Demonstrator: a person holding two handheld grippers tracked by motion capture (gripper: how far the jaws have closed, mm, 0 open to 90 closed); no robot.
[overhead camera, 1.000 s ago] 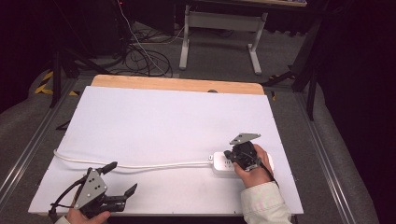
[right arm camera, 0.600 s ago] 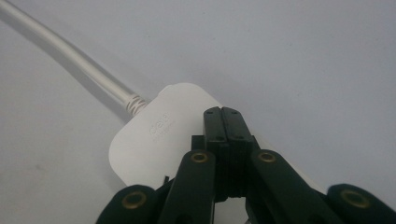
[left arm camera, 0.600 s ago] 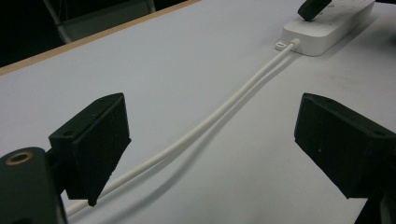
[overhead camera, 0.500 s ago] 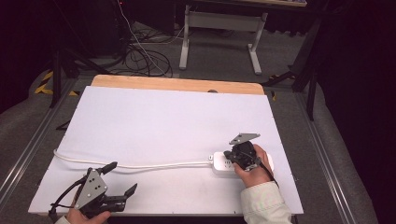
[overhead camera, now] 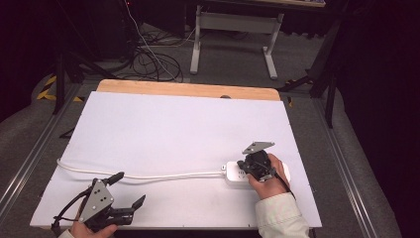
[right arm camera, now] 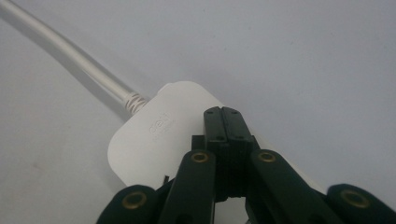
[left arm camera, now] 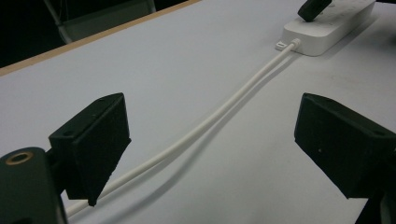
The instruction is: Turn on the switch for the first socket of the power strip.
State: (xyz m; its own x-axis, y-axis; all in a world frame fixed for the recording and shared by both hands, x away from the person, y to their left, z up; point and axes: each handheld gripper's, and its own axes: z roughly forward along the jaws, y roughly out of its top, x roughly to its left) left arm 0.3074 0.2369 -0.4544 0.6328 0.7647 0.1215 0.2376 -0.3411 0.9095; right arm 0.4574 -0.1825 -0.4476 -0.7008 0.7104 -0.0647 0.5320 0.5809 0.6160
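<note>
The right gripper [overhead camera: 246, 165] has its fingers [right arm camera: 227, 122] clenched together with nothing between them, tips pressing down on top of the white power strip [overhead camera: 234, 174] near its cord end, as if pinning it or pushing a switch; I cannot tell which. The strip lies flat on the table [overhead camera: 188, 124], directly under those fingers. Its cord [overhead camera: 148, 175] runs from the strip across the table and passes between the left gripper's [overhead camera: 125, 190] fingers [left arm camera: 95, 140], which are released wide, the cord lying on the table untouched between them. My judgement: 1 step is in place, the strip is held down; the grasp of the cord by the left gripper is not yet made, so most of the work remains.
</note>
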